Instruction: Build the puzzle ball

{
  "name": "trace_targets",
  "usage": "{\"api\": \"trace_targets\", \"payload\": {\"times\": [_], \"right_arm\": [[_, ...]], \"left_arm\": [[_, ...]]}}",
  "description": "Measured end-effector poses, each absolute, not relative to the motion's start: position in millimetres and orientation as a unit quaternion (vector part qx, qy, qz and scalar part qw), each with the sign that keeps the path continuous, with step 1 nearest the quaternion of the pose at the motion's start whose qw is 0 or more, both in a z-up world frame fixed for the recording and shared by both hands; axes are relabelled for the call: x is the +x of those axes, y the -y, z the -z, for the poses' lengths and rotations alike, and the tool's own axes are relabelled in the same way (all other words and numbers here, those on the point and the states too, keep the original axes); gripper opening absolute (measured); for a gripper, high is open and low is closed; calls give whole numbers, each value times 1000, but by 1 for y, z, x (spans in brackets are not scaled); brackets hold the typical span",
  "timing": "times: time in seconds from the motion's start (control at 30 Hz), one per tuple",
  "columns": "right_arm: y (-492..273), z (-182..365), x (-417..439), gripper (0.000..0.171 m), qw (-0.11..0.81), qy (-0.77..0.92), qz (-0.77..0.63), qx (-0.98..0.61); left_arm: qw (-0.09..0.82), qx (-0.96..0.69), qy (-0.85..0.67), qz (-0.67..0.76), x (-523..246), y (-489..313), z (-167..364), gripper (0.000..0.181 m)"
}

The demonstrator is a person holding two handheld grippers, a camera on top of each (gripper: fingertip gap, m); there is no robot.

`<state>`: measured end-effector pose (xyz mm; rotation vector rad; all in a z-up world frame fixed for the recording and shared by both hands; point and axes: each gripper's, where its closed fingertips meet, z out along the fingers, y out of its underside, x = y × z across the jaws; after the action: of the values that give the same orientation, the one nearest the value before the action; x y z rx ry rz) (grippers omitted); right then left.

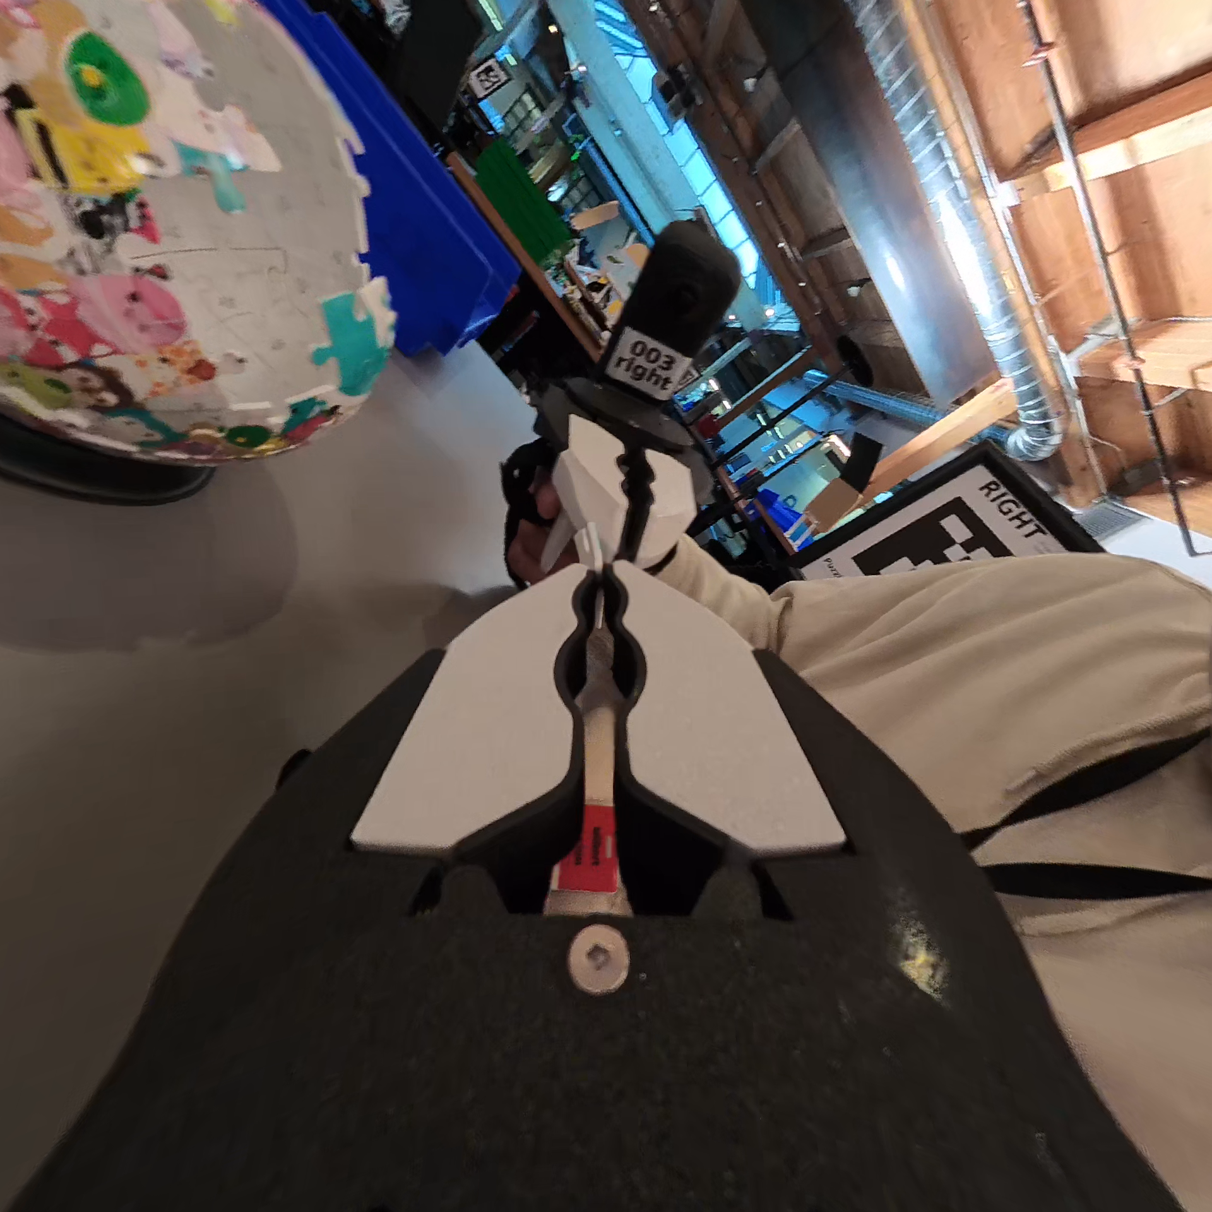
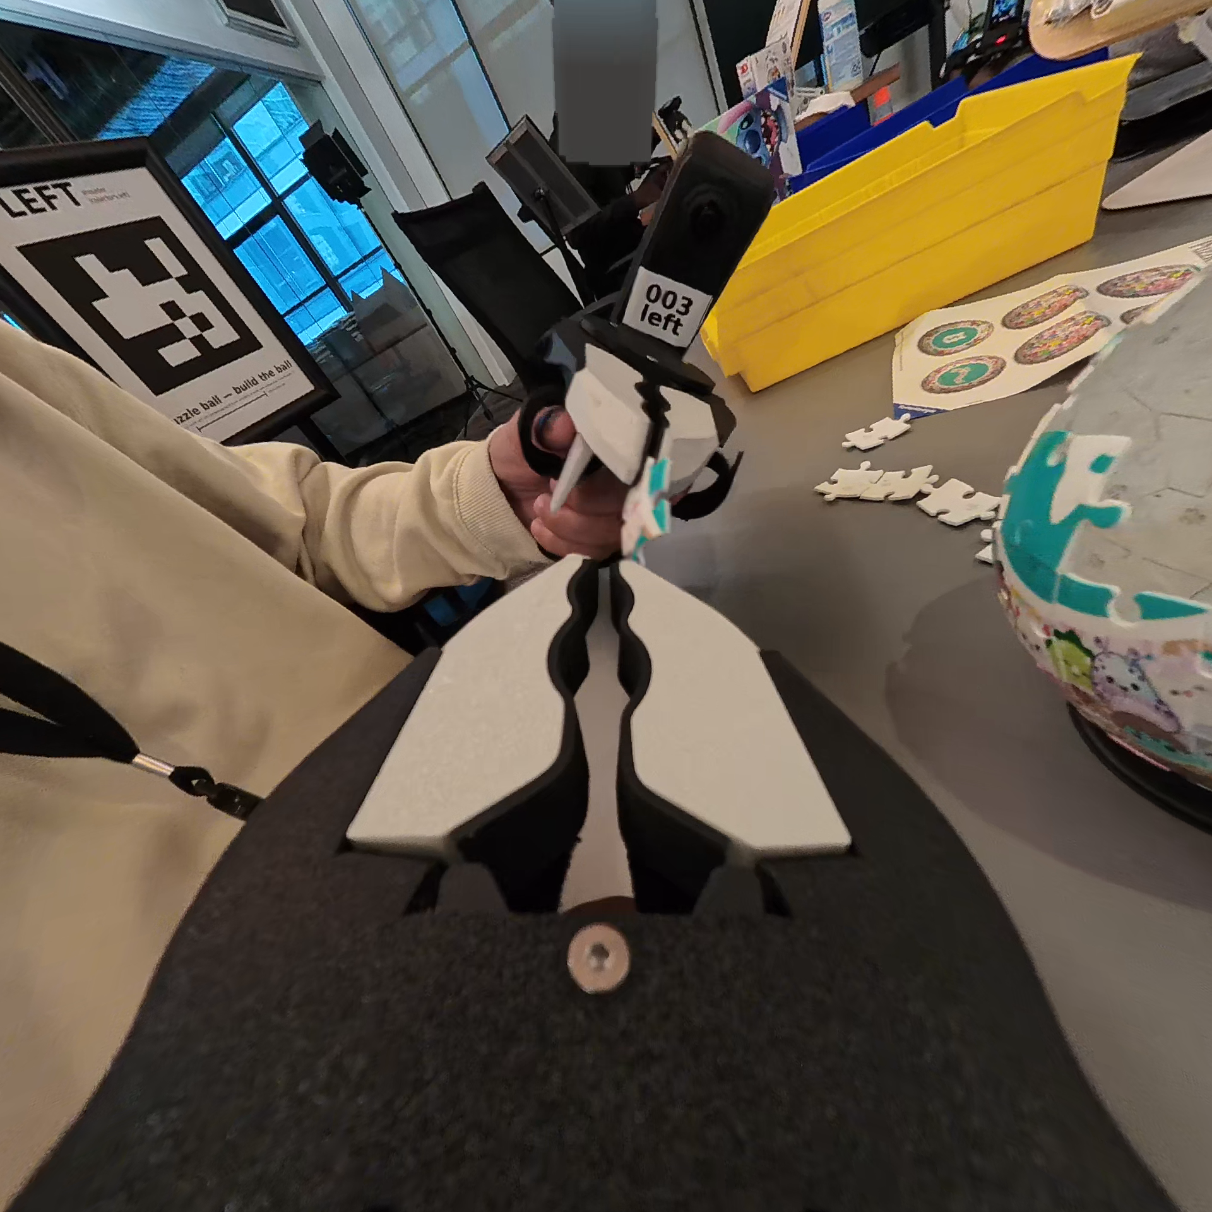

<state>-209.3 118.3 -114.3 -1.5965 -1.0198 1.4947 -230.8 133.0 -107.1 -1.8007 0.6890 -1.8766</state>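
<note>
The puzzle ball (image 1: 164, 249) stands on a black ring base (image 1: 98, 472) on the grey table; it is partly built, with a jagged open edge. It also shows at the right in the right wrist view (image 2: 1128, 557). My left gripper (image 1: 600, 577) is shut on a thin puzzle piece (image 1: 598, 590), seen edge-on. In the right wrist view the left gripper (image 2: 649, 472) holds this teal and white piece (image 2: 646, 511) in the air. My right gripper (image 2: 595, 574) is shut and empty, its tips just short of the piece. It faces the left gripper tip to tip (image 1: 626, 551).
Several loose white pieces (image 2: 905, 488) lie on the table beside the ball. A printed sheet (image 2: 1023, 341) and a yellow bin (image 2: 918, 216) lie behind them. A blue bin (image 1: 420, 216) stands behind the ball. A framed marker board (image 2: 131, 295) stands near the person's sleeve. My two grippers' fingertips are within a few centimetres of each other.
</note>
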Motion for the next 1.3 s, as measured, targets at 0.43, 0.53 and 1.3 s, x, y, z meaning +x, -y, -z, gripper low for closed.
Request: {"api": "trace_targets", "payload": {"times": [0.43,0.53,1.3], "right_arm": [[-122,125,-213,3,344,397,-567,-634],[-122,126,-214,3,342,399,-565,-636],[-133,124,-210,5,402,409,-511,-641]], "left_arm": [[242,-697,-184,649,-246,-161,124,1],[242,-676,-170,674,-248,-163,117,1],[180,-652,-247,694,-225,-131,117,1]]}}
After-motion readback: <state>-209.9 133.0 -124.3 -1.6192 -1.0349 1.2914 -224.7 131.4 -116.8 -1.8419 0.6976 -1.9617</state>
